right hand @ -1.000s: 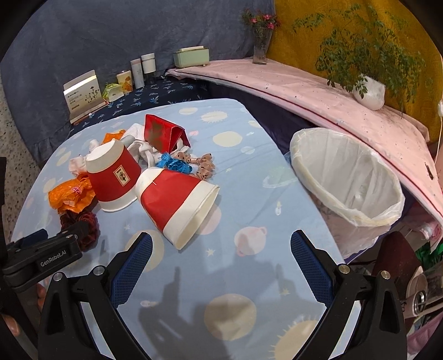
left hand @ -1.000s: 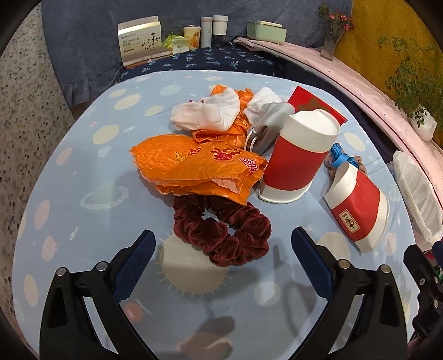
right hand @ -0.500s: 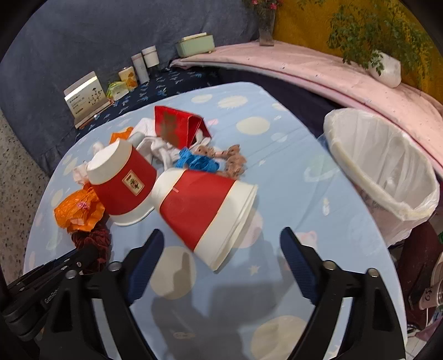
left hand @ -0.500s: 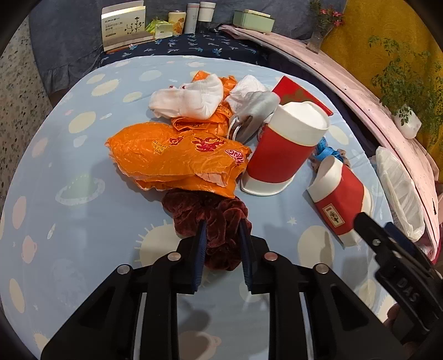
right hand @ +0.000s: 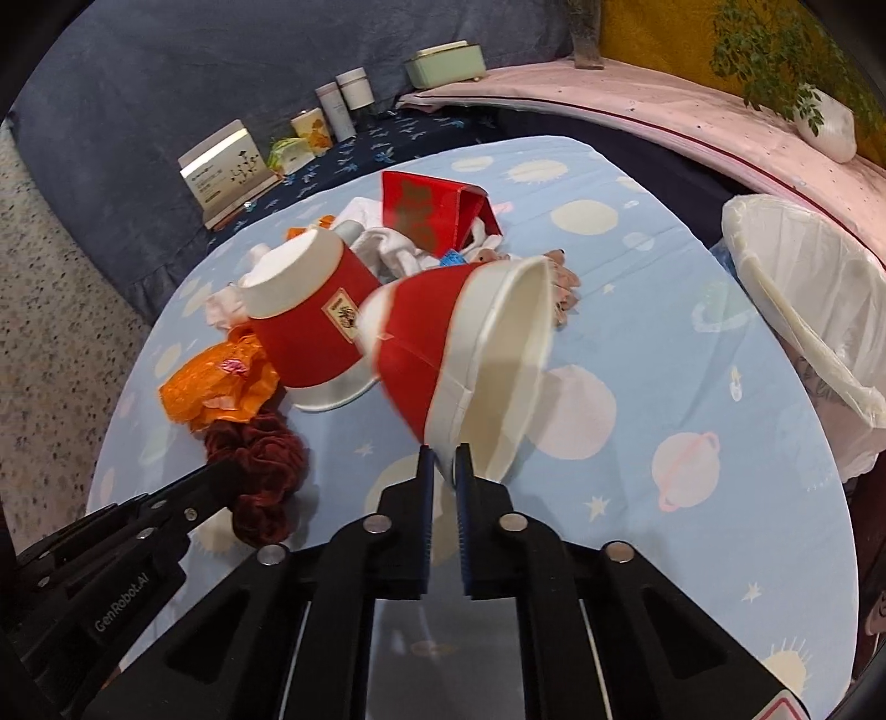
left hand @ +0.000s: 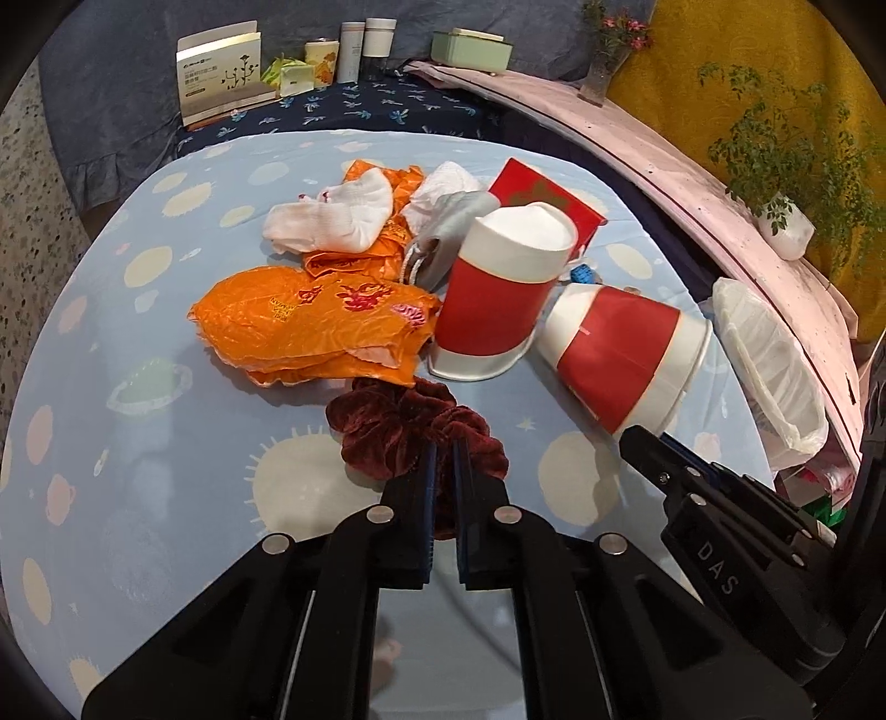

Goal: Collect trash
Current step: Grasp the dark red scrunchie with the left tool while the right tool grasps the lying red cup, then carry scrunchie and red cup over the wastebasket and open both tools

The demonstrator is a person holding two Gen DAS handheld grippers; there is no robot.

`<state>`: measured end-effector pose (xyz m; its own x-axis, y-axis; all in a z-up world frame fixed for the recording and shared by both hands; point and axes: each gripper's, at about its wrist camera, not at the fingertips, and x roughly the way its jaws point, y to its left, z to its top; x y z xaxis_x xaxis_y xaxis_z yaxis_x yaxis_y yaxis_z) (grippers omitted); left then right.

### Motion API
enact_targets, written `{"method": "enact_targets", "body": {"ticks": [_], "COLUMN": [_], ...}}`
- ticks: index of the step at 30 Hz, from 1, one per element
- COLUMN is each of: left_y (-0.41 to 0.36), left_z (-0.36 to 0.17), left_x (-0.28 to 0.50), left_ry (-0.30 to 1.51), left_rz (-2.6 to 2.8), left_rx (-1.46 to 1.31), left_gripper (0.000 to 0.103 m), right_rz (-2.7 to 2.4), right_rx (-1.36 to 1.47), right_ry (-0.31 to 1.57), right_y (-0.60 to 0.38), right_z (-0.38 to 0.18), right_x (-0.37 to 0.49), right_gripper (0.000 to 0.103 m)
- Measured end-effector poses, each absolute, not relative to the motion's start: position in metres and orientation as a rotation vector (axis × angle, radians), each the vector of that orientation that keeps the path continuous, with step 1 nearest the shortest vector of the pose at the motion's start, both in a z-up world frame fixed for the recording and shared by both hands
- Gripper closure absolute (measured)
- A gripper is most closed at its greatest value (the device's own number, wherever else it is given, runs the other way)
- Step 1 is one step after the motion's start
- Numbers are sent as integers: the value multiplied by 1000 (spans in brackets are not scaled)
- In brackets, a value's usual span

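Observation:
My left gripper [left hand: 441, 451] is shut on the dark red velvet scrunchie [left hand: 398, 429], which lies on the blue tablecloth [left hand: 166, 498]; the scrunchie also shows in the right wrist view [right hand: 257, 459]. My right gripper [right hand: 443, 457] is shut on the rim of the tipped red-and-white paper cup [right hand: 459, 343], also visible in the left wrist view [left hand: 620, 354]. A second such cup [left hand: 498, 288] stands upside down beside it. An orange plastic bag [left hand: 310, 327], white tissues [left hand: 332, 219] and a red packet [left hand: 545, 194] lie behind.
A bin with a white liner [right hand: 814, 310] stands off the table's right edge, also in the left wrist view [left hand: 769, 354]. Boxes and bottles [left hand: 354, 50] stand on the dark shelf behind. A potted plant [left hand: 786, 221] sits on the pink ledge.
Both grippers have closed: the left on the scrunchie, the right on the tipped cup's rim. The right gripper moved in towards the cup, which has lifted and turned its mouth towards the camera.

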<state>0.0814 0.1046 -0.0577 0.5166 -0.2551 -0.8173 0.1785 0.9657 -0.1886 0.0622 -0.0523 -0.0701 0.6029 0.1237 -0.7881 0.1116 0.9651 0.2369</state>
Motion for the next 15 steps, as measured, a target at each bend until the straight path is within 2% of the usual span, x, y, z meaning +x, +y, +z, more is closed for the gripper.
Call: {"method": "enact_targets", "body": {"ticks": [15], "left_y": [51], "left_z": [-16], "left_x": [64], "left_ry": [914], "left_rz": [-372], "left_rx": [-37], "left_gripper": [98], "right_rz": [-43], "right_rx": [289], "right_ry": [790], "right_y": [-95], "right_z": [-18], "right_x": [29], "right_gripper": [99]}}
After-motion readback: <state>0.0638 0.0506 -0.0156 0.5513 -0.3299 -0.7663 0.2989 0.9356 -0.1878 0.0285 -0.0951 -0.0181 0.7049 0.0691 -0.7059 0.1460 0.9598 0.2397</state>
